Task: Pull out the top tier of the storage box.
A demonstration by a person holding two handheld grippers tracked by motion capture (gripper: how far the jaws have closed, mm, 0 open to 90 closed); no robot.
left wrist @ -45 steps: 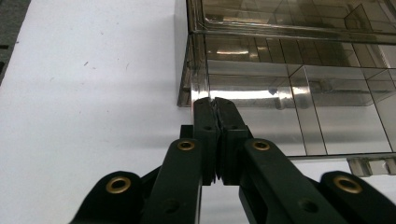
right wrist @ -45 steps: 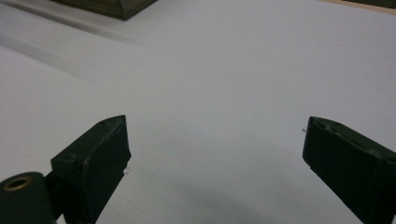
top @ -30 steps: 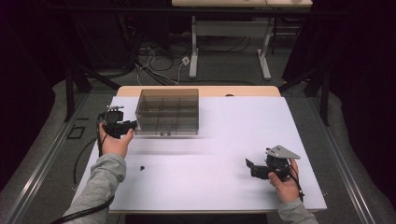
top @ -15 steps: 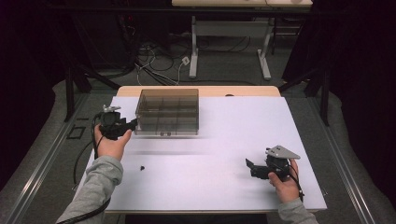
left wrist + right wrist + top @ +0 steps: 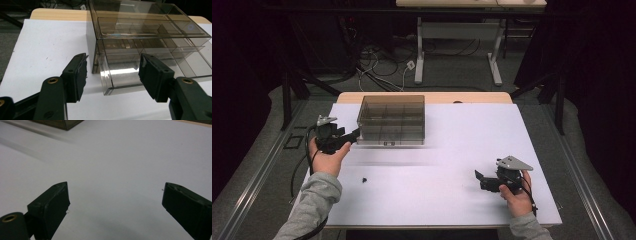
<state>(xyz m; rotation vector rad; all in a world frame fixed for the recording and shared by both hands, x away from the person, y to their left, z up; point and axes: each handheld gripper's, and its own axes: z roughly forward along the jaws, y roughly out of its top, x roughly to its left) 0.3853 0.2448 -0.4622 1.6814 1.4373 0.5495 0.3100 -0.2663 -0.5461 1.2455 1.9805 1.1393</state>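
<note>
A white table (image 5: pixel 447 150) takes up the middle of the high view, with a strip of bare wood showing along its far edge and a dark floor with cables and the legs of another desk beyond it. On the far left part of the table stands a clear smoky plastic box (image 5: pixel 392 119), a low organiser divided inside into several compartments; in the left gripper view the box (image 5: pixel 150 40) is close up, and its near left corner sticks out toward the camera as a lower clear section. The left gripper (image 5: pixel 343 137) is held in the person's left hand (image 5: pixel 326 157) at the left edge of the table, just beside the box's near left corner, with its tips at that corner. In the left gripper view its jaws stand apart, one on each side of the protruding corner of the box, and neither pad touches the plastic as far as can be seen. The right gripper (image 5: pixel 482 179) sits low over the near right part of the table in the person's right hand (image 5: pixel 516 197), well apart from the box, pointing left. In the right gripper view its jaws are wide apart over bare white table, with a corner of the box (image 5: pixel 60 123) at the top edge. A small dark speck (image 5: pixel 363 178) lies on the table near the left forearm.
</note>
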